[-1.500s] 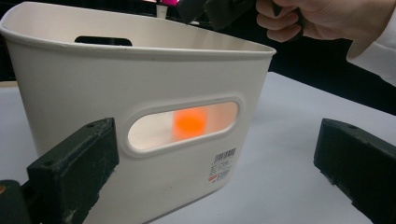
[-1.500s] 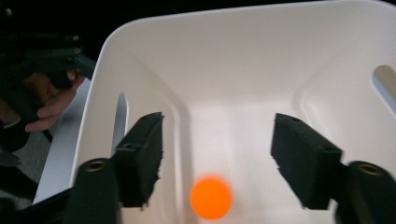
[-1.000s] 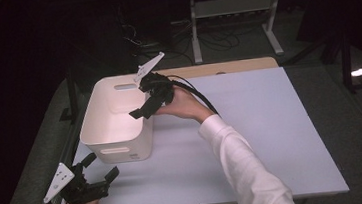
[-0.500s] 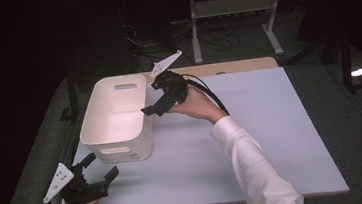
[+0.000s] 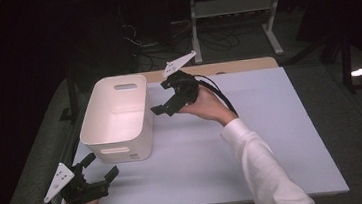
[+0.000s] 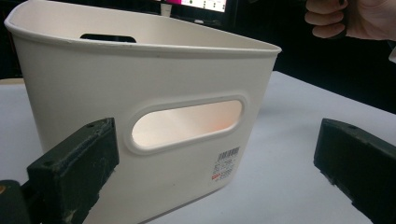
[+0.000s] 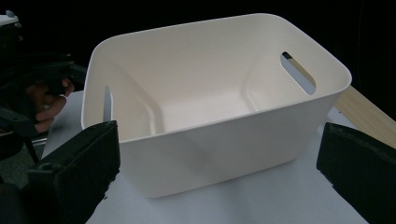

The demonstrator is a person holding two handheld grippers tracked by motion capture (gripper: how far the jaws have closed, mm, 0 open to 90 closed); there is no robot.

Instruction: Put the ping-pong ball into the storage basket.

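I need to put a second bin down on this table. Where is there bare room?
The table's right half, beyond the right gripper, is bare. So is the front strip between the bin and the near edge. The left side is crowded: bin, with the left gripper at the front corner.

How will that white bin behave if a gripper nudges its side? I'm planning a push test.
The white bin looks empty in the right gripper view, so it is probably light and should slide readily on the smooth table. Its thin, glossy plastic walls may flex slightly. Its wide base makes tipping unlikely.
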